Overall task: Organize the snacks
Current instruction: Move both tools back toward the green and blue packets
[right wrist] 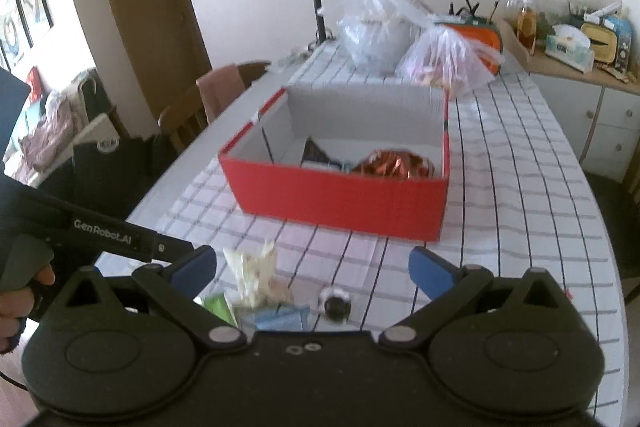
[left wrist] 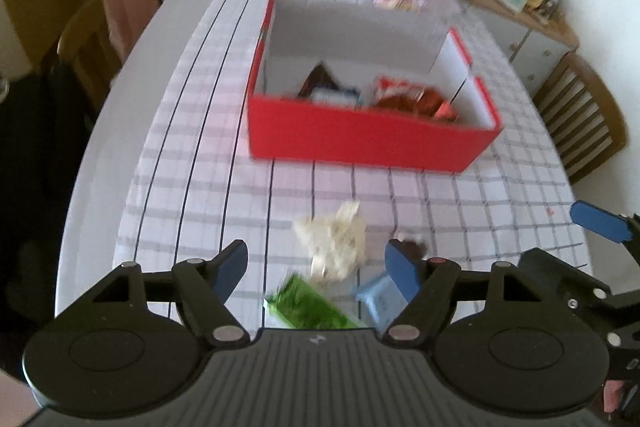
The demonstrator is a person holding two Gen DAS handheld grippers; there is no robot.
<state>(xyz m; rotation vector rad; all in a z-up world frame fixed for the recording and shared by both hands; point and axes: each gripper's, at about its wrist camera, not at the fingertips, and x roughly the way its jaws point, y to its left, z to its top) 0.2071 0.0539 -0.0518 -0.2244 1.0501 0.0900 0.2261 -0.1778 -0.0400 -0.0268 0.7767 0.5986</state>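
Both my tongs hang spread and empty over the loose snacks at the near edge of the worktop [left wrist: 208,163].

Left to right: left tongs [left wrist: 316,263] parted above a green packet [left wrist: 304,307], a crumpled pale wrapper [left wrist: 336,243], a light blue packet [left wrist: 378,297]; right tongs [right wrist: 314,265] parted over a small dark round snack [right wrist: 337,303]. Farther off, the red box [right wrist: 340,199] holds a few packets.

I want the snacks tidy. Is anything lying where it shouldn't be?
Yes. Four snacks lie loose on the tablecloth in front of the red box: a cream packet, a green packet, a light blue packet and a small dark one. Others are already inside.
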